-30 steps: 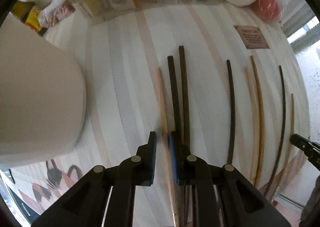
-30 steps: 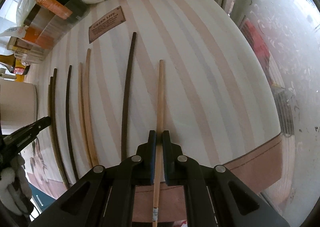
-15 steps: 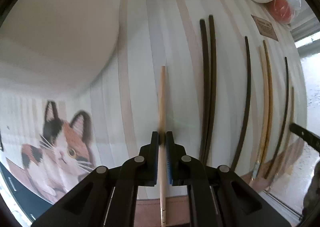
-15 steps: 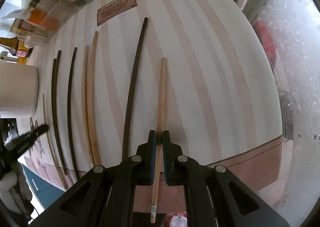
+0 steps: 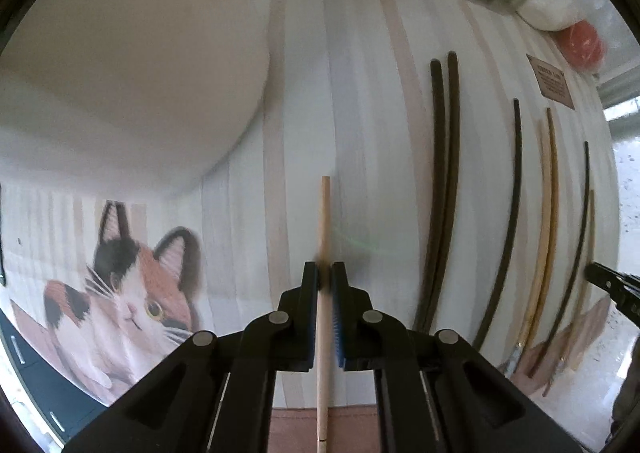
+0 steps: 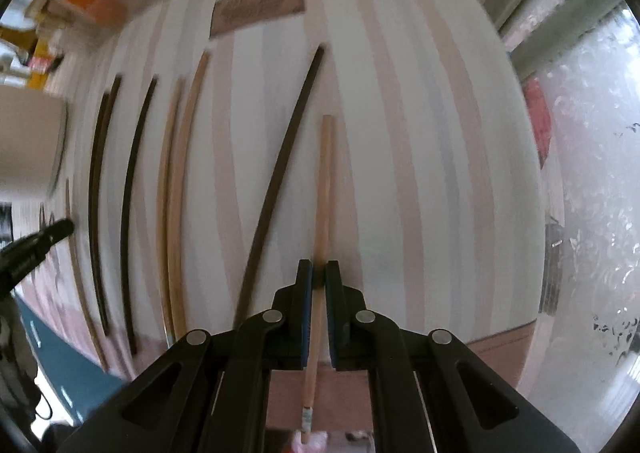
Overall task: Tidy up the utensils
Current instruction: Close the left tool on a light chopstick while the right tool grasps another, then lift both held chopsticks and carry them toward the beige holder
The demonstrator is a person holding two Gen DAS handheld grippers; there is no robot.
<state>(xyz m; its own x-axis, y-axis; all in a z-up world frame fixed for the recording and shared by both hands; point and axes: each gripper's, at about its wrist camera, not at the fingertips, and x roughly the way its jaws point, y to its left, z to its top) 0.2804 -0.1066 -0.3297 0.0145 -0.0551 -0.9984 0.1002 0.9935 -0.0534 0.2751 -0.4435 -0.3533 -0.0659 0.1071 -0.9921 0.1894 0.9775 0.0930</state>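
Left hand-held gripper [image 5: 326,277] has carried its pale chopstick [image 5: 323,253] away from the dark pair; right hand-held gripper [image 6: 319,275] clamps another, likely pairing them.

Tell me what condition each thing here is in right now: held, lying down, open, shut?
Left gripper: shut on a light chopstick.
Right gripper: shut on another light chopstick.
Dark chopstick pair: lying side by side on the striped tablecloth.
Single dark chopstick: lying flat, slanted beside the right one.
Pale chopstick pair: lying flat together.
White container: standing; opening not visible.
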